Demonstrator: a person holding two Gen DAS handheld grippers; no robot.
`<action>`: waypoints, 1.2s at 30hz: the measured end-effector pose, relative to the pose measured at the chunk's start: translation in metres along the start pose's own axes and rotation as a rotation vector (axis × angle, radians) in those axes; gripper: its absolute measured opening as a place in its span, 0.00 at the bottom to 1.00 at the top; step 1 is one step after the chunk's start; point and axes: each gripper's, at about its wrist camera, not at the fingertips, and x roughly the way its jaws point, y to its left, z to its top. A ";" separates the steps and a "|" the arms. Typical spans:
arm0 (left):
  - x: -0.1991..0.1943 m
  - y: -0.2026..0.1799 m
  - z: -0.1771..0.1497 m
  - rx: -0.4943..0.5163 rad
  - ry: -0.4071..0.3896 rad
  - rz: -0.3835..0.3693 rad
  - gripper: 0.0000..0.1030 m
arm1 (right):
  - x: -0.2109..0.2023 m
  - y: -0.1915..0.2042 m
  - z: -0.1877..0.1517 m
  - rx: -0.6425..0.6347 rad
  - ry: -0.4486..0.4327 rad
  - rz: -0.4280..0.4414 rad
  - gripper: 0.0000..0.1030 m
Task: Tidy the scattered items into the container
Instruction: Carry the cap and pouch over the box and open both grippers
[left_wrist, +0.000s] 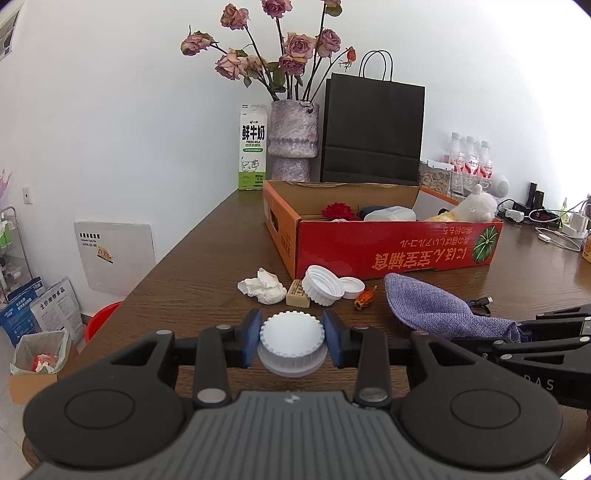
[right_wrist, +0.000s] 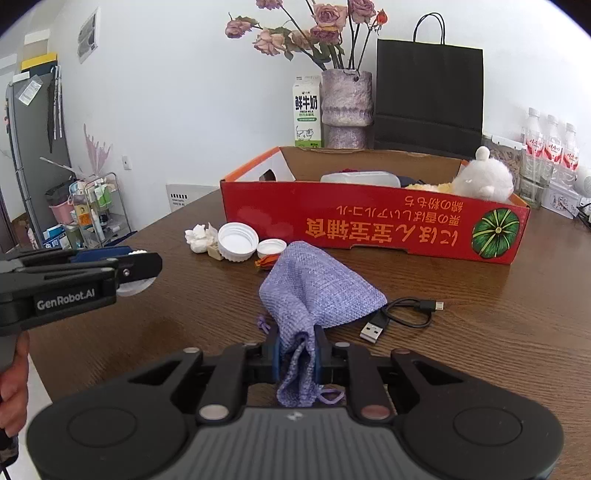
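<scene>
The left hand-held gripper (left_wrist: 292, 341) is clamping a white ribbed cap (left_wrist: 291, 343) above the worktop (left_wrist: 192, 280). The right hand-held gripper (right_wrist: 298, 356) is pinching the neck of a purple cloth pouch (right_wrist: 314, 288), which is lying just before the red cardboard box (right_wrist: 369, 225).

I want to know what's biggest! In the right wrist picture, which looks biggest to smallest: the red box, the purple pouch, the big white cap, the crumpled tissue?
1. red box
2. purple pouch, though it is nearer the camera
3. big white cap and crumpled tissue look too alike to rank.
</scene>
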 end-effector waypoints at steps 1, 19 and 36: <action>0.000 -0.001 0.001 0.003 -0.002 -0.001 0.36 | -0.002 0.000 0.001 -0.001 -0.008 -0.001 0.14; 0.002 -0.032 0.064 0.034 -0.180 -0.067 0.36 | -0.019 -0.029 0.065 -0.024 -0.262 -0.059 0.14; 0.125 -0.061 0.143 -0.095 -0.172 0.030 0.36 | 0.074 -0.078 0.139 0.017 -0.338 -0.145 0.14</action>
